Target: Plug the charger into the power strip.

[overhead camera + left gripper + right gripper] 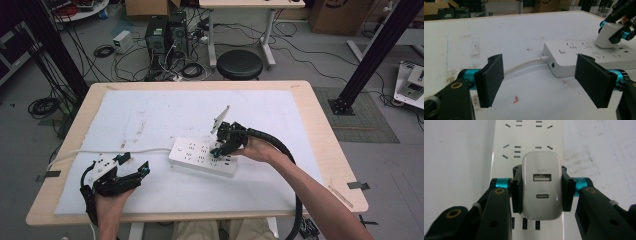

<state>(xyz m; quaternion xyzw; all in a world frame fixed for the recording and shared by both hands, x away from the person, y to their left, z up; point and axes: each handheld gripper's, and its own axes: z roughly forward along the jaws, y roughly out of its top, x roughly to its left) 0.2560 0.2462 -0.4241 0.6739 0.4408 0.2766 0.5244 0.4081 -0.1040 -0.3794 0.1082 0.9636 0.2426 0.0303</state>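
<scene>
1. Forearms and hands enter from the near edge of the high view, each hand holding a gripper.
2. Bench (320, 130): light wood top, mostly covered by a white sheet (150, 115) that carries smudges and faint stains.
3. Power strip (202, 156): white, long, lying on the sheet near its middle, slightly angled. Switch button near the cord end. Its white cord (100, 152) leaves that end and runs along the sheet toward the bench's left edge.
4. Left gripper (131, 164): held low at the near left of the bench, apart from the strip. Jaws stand wide apart with nothing between them. In the left gripper view the two black pads frame the cord end of the power strip (599, 57) and its cord (524, 66); a small red fleck (516, 99) lies on the sheet between them.
5. Right gripper (218, 150): held over the strip's middle, cable trailing back along the forearm. Jaws are closed against both sides of a white charger (542, 185).
6. Charger: small white block with rounded corners; face shows a USB-A port above a USB-C port, labels reading upside down. It sits directly above the power strip (529, 135), over its socket rows; whether its prongs are seated, I cannot tell. From the left gripper view, the charger (607, 35) touches the strip's top face.
</scene>
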